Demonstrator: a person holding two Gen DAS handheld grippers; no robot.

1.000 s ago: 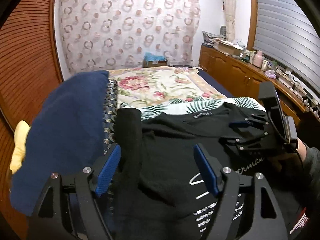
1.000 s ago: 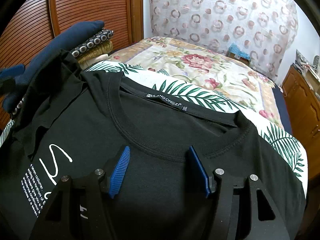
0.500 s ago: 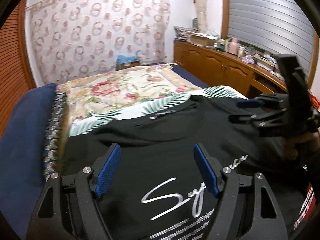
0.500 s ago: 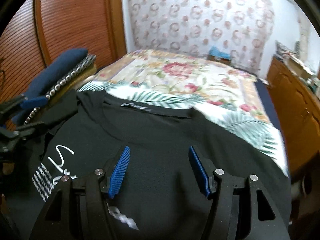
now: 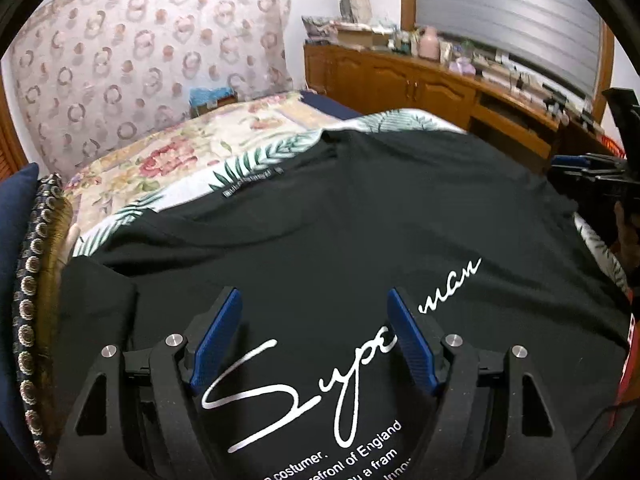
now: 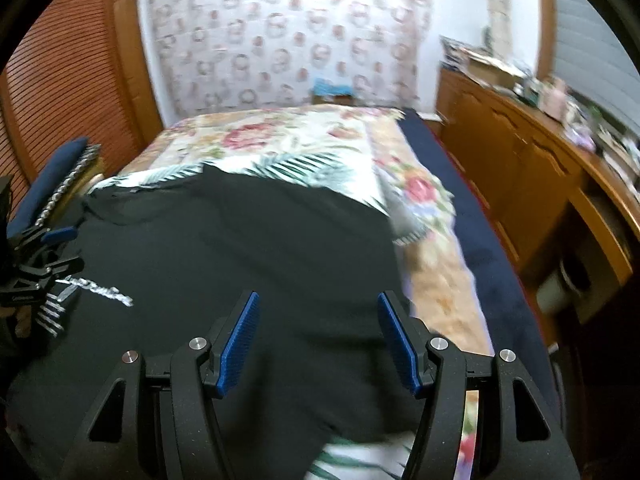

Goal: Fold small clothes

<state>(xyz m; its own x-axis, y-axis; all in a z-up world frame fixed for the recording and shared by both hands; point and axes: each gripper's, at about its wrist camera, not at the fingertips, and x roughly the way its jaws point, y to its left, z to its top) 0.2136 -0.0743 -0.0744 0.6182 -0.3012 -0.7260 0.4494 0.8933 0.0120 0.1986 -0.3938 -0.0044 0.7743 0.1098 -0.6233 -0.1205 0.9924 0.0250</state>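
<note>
A black T-shirt (image 5: 340,232) with white script lettering lies spread face up on the bed, collar toward the far end. My left gripper (image 5: 314,312) is open and empty just above its chest print. My right gripper (image 6: 318,316) is open and empty above the shirt's right side (image 6: 240,248), near its edge. The right gripper shows at the right edge of the left wrist view (image 5: 592,176); the left gripper shows at the left edge of the right wrist view (image 6: 36,264).
The bed has a floral and palm-leaf cover (image 6: 288,148). A navy pillow and patterned cushions (image 5: 24,280) lie along the left. A wooden cabinet (image 6: 532,184) with clutter runs along the right wall. A patterned curtain (image 5: 140,60) hangs at the far end.
Both grippers swung right and back from the collar. The left now looks at the chest print instead of the sleeve and pillow. The right now sits over the shirt's right edge.
</note>
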